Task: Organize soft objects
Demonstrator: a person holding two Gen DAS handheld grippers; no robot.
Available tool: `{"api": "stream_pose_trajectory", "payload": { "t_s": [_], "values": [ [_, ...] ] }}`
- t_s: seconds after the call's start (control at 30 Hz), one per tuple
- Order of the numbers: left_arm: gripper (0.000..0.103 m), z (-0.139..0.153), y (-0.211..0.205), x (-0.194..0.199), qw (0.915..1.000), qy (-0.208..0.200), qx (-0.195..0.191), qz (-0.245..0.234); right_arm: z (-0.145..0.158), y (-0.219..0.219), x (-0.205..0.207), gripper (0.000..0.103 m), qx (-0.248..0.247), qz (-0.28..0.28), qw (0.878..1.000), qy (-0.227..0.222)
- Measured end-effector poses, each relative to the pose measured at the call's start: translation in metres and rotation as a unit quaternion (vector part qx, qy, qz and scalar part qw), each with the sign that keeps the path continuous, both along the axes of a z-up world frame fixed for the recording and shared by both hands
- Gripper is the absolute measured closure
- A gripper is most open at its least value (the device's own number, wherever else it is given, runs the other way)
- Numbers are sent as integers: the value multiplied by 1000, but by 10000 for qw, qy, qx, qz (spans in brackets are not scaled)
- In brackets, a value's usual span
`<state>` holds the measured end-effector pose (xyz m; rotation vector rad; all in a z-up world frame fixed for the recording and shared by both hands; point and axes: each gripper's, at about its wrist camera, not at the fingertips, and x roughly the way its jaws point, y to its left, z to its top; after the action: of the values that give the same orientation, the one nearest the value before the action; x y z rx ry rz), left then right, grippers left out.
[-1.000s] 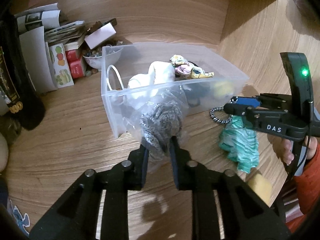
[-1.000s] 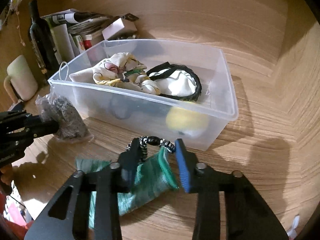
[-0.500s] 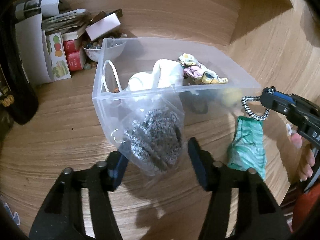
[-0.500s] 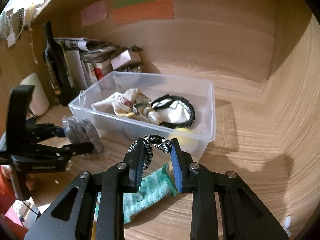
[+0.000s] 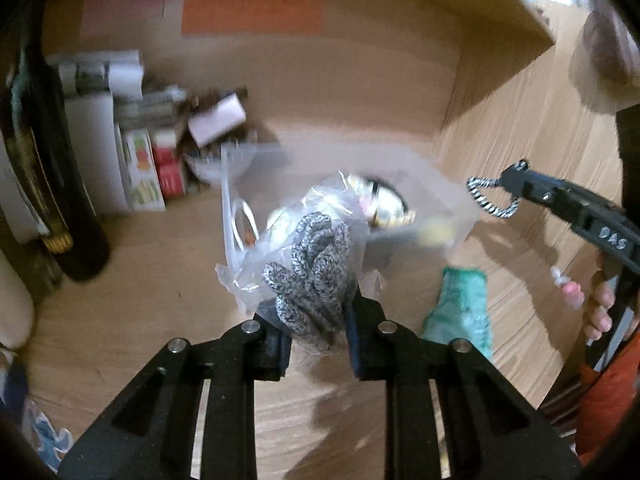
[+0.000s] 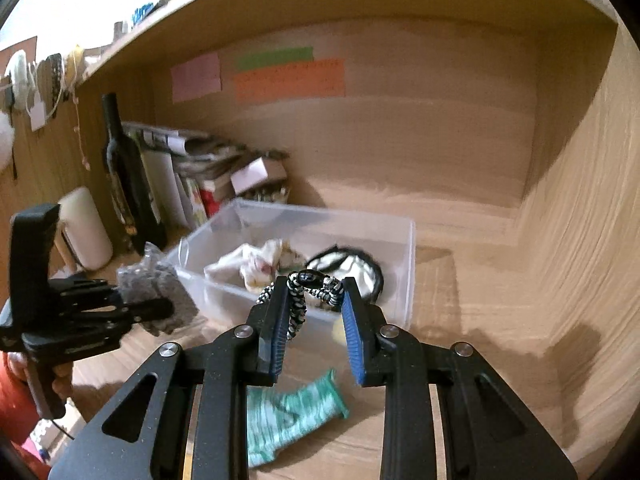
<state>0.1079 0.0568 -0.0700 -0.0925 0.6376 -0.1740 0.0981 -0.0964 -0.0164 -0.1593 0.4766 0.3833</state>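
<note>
My left gripper (image 5: 316,320) is shut on a clear bag holding a grey knitted glove (image 5: 314,268) and holds it in the air in front of the clear plastic bin (image 5: 448,196). It also shows in the right wrist view (image 6: 156,300). My right gripper (image 6: 314,292) is shut on a black-and-white braided cord loop (image 6: 316,284), lifted above the desk near the bin (image 6: 410,256); the loop also shows in the left wrist view (image 5: 490,198). The bin holds a patterned cloth (image 6: 256,264) and a black-rimmed white pouch (image 6: 356,270). A green knitted sock (image 6: 292,412) lies on the desk.
A dark bottle (image 6: 120,184), papers and small boxes (image 6: 200,184) and a white mug (image 6: 84,228) stand at the left back of the wooden alcove. A wooden side wall (image 6: 580,240) closes the right. A yellow ball (image 5: 436,234) shows through the bin wall.
My left gripper has closed on the bagged glove and lifted it. My right gripper has risen with the cord loop, leaving the green sock on the desk.
</note>
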Motion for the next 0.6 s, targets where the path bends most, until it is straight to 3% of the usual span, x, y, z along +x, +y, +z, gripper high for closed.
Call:
{"api": "stream_pose_trajectory", "payload": {
  "t_s": [0.3, 0.6],
  "values": [
    [81, 45, 7, 17, 9970, -723, 50, 272, 25, 8, 11, 80, 52, -68, 9989, -452],
    [81, 33, 7, 59, 9971, -526, 308, 447, 9, 13, 51, 79, 15, -226, 9997, -54]
  ]
}}
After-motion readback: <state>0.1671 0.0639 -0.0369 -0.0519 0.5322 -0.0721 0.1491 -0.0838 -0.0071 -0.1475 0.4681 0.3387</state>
